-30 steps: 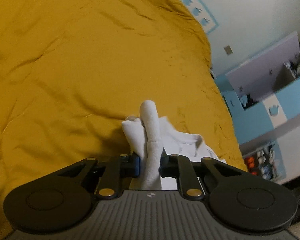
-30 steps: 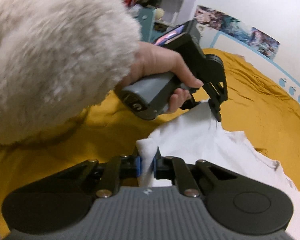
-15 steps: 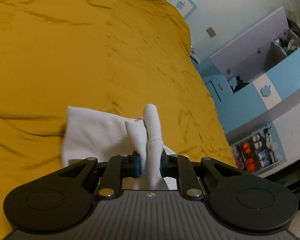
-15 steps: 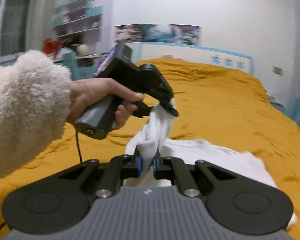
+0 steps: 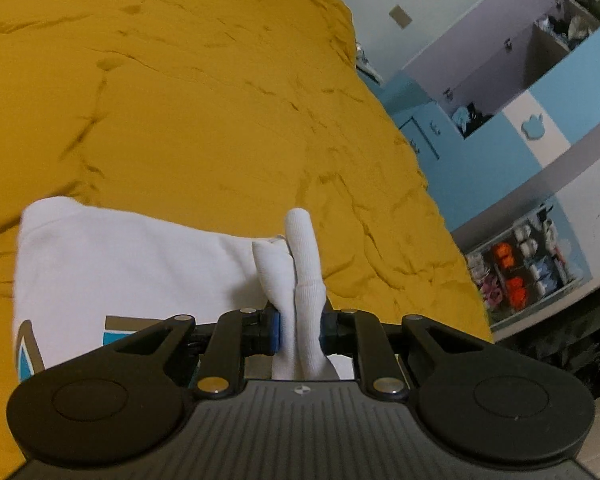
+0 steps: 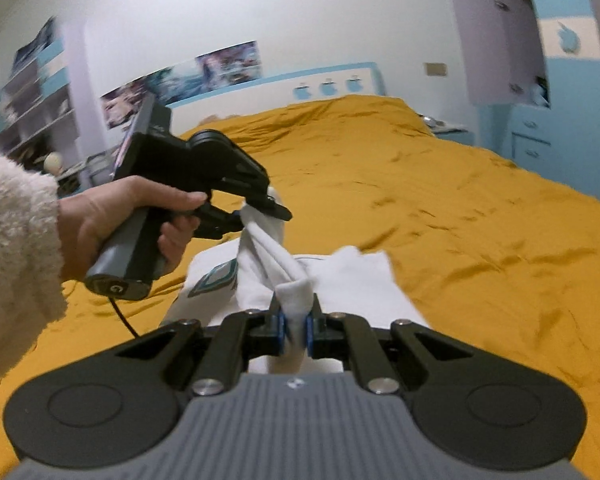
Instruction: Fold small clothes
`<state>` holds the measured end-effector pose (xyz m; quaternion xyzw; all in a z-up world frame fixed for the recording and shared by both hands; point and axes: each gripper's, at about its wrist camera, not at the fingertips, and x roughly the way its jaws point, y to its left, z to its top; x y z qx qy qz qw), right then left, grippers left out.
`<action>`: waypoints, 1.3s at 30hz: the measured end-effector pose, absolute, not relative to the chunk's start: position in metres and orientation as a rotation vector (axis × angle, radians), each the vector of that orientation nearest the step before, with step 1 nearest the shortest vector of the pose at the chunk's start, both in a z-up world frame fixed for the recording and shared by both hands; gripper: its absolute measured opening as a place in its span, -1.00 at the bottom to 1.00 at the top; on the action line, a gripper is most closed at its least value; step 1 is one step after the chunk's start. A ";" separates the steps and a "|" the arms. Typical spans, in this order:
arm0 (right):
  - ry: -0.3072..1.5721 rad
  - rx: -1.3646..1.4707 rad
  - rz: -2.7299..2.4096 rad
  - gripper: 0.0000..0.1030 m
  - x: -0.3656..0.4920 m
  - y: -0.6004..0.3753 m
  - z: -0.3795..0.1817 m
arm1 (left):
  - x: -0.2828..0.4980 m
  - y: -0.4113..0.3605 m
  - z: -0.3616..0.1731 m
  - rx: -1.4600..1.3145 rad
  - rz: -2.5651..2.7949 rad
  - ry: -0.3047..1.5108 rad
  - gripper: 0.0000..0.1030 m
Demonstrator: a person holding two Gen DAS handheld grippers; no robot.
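Storage bins (image 5: 516,272) with colourful items

Right gripper (image 6: 296,330) clamped on a bunched fold of the white garment (image 6: 364,280). Left gripper (image 6: 260,210), held in a hand (image 6: 116,220) with a fluffy sleeve (image 6: 12,248), pinches another fold, raised above the yellow bed (image 6: 460,200).

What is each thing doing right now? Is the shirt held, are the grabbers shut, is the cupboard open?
Shirt: white, partly lifted, pinched at two spots, the rest lying on the bed.
Left gripper: shut on a bunched fold of the shirt.
Right gripper: shut on another fold of the shirt.
Bed cover: yellow, spread out, wrinkled.
Cupboard: door open, things inside.
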<state>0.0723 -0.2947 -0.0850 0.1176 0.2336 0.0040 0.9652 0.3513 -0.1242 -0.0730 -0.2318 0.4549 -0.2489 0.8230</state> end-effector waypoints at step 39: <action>0.555 0.523 -0.138 -0.96 0.090 -0.353 -0.141 | 0.360 -0.230 -0.111 -0.202 -0.448 1.090 -0.26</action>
